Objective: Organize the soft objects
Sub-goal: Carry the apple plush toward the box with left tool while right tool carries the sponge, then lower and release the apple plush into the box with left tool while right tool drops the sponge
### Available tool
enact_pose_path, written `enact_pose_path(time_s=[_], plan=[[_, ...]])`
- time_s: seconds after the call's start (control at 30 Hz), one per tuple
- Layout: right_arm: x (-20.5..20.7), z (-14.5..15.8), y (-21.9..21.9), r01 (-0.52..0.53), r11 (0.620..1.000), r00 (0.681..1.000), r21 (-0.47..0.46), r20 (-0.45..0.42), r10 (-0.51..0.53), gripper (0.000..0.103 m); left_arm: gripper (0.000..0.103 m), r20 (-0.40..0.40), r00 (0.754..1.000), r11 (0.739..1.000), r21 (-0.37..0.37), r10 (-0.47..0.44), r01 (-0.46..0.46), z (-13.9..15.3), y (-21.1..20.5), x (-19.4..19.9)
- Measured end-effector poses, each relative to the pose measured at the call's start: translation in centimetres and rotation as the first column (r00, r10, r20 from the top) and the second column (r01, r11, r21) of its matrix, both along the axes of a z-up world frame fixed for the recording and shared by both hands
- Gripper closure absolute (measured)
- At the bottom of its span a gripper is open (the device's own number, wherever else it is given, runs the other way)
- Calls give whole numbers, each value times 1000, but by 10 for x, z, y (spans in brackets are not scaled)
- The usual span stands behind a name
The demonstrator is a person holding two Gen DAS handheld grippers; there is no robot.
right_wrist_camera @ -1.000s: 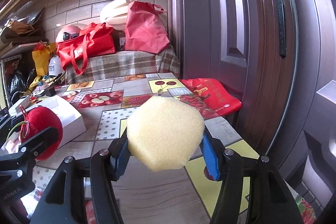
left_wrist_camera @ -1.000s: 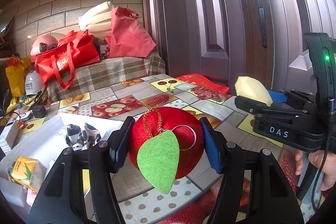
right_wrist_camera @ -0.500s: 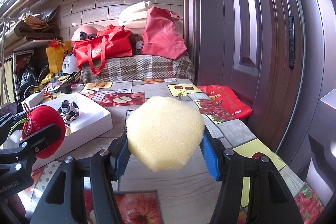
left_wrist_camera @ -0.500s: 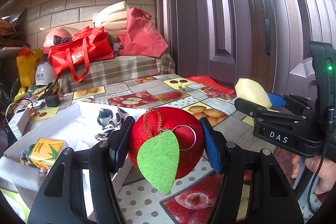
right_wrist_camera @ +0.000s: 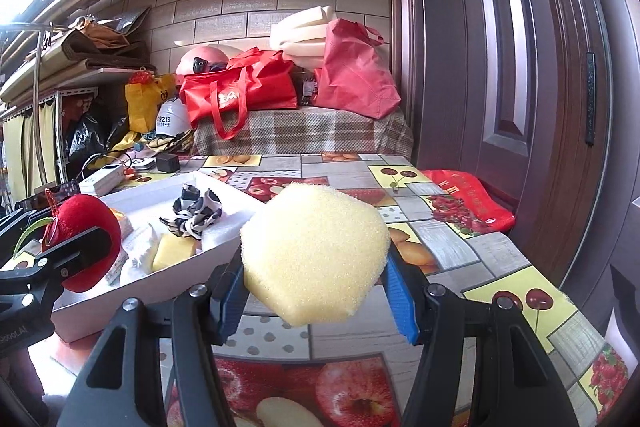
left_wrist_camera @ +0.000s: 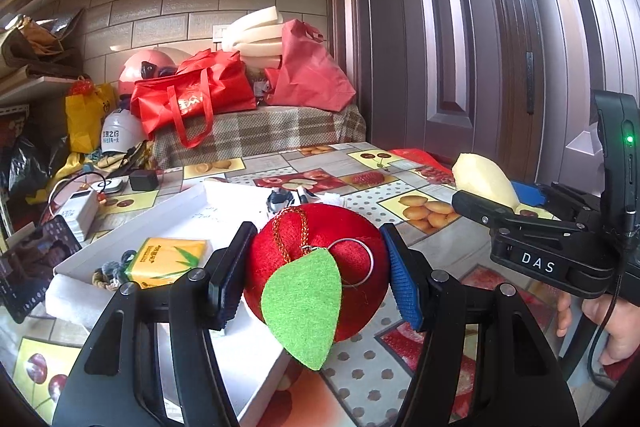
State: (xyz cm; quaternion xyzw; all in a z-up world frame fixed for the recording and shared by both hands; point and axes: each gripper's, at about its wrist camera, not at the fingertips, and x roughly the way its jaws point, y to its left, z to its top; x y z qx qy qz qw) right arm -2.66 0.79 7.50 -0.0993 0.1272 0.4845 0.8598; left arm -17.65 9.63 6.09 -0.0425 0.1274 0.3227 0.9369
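- My left gripper has its jaws clamped on the red plush apple, whose green felt leaf hangs toward the camera; my right gripper has its jaws pressed into the yellow sponge, held above the counter.
- I judge the step to be carrying both to the white tray. I should keep the squeeze light, since both things dent easily, and bring each one over the rim before letting go.
- The tray already holds a black-and-white fabric piece and a yellow tissue pack, so I should aim for bare floor.
- The apple hides much of the tray's near side in the left view.
- I cannot read the text on the tissue pack.
- The bags beyond the counter are too cluttered to sort out.
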Motion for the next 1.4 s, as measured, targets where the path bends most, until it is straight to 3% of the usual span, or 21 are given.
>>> enact_pose_path(time_s=[0.43,0.73,1.4], plan=[[-34,-2,19,-86,996,996,-17,4,87,42,40,5,997,996,38,78,-78,-1,4,-44],[-55,-3,35,-153,988,988,-32,25,154,42,40,31,983,983,-23,183,-182,-4,32,-76],[-77,-6,81,-244,969,969,-49,21,245,42,40,-25,972,972,-11,235,-235,-9,73,-68]])
